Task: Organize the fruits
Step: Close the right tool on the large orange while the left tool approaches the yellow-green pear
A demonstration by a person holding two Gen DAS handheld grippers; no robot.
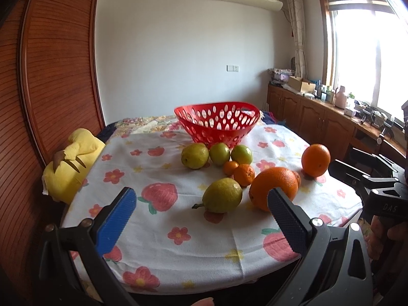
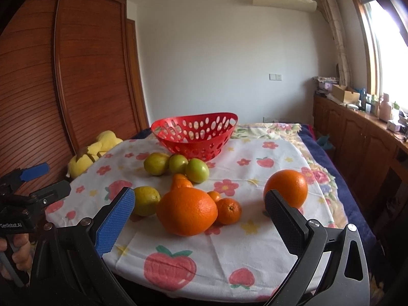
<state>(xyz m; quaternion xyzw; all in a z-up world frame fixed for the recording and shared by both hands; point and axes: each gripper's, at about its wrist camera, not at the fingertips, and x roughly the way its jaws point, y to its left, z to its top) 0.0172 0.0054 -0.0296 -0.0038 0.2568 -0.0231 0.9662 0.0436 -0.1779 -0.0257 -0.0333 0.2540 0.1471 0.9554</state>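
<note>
An empty red perforated basket (image 1: 216,125) (image 2: 193,135) stands at the back of the flowered tablecloth (image 1: 163,229). In front of it lie three green fruits (image 1: 219,153) (image 2: 178,163), a yellow-green lemon (image 1: 221,195) (image 2: 145,201), small mandarins (image 1: 244,174) (image 2: 228,210), a large knobbed orange (image 1: 274,188) (image 2: 187,211) and a round orange (image 1: 315,159) (image 2: 285,187). My left gripper (image 1: 201,192) hovers open at the near edge, facing the lemon. Facing the large orange, my right gripper (image 2: 199,193) is open too. Neither holds anything.
A yellow plush toy (image 1: 71,163) (image 2: 94,150) leans at the table's left edge against a wooden wardrobe (image 1: 51,76). Low wooden cabinets (image 1: 318,119) with clutter run along the right under the window. The cloth's near edge drops off just below both grippers.
</note>
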